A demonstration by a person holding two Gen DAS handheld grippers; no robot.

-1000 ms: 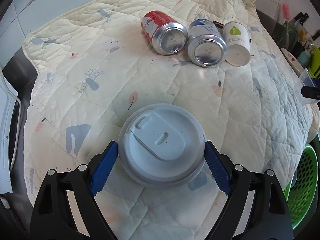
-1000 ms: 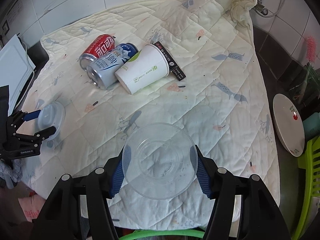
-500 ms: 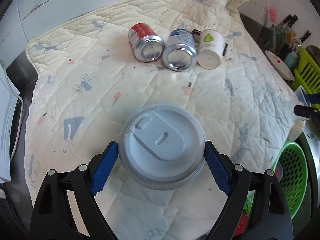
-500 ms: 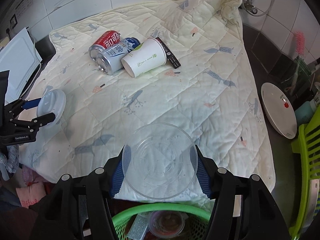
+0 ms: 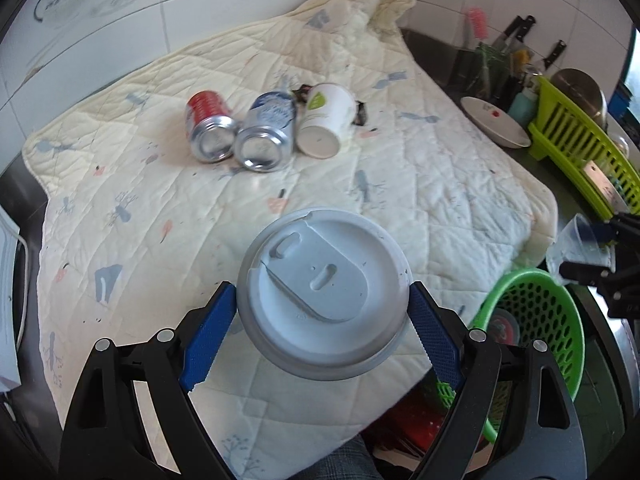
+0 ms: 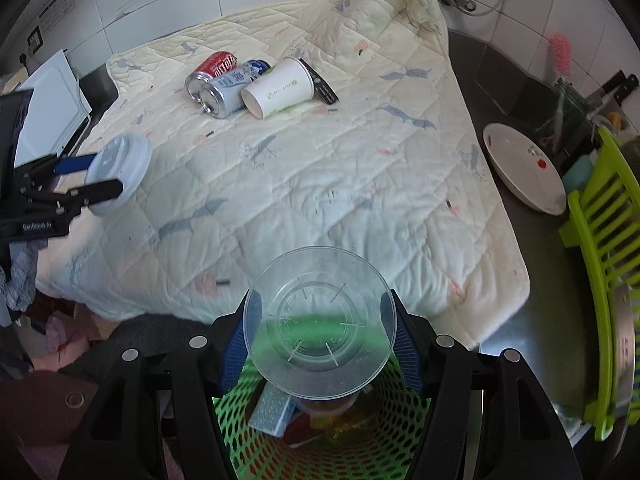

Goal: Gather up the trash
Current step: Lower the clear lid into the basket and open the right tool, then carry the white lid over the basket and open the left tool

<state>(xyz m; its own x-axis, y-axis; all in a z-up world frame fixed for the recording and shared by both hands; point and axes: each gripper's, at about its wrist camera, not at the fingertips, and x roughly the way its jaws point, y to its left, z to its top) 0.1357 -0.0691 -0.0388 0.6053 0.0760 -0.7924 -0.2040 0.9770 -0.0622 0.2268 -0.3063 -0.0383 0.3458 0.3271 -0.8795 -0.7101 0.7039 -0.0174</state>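
My left gripper (image 5: 322, 308) is shut on a white coffee-cup lid (image 5: 320, 292), held above the quilt's front edge. My right gripper (image 6: 320, 340) is shut on a clear plastic lid (image 6: 320, 324), held over the green mesh basket (image 6: 320, 440), which holds trash. The basket also shows in the left wrist view (image 5: 532, 332), below the quilt's right corner. A red can (image 5: 208, 128), a silver-blue can (image 5: 266, 136) and a white paper cup (image 5: 326, 120) lie side by side on the far quilt (image 5: 400, 184). A black wrapper (image 6: 322, 84) lies behind the cup.
A white plate (image 6: 524, 168) and a green dish rack (image 6: 604, 248) stand on the counter to the right. Knives and a pink brush (image 5: 478, 24) are at the back right. A white board (image 6: 52, 108) leans at the left. Cloth and clutter lie below the counter's front edge.
Both grippers have drawn back toward the quilt's front edge with their lids. The right gripper now hangs over the green basket. The left gripper has swung right, bringing the basket into its view.
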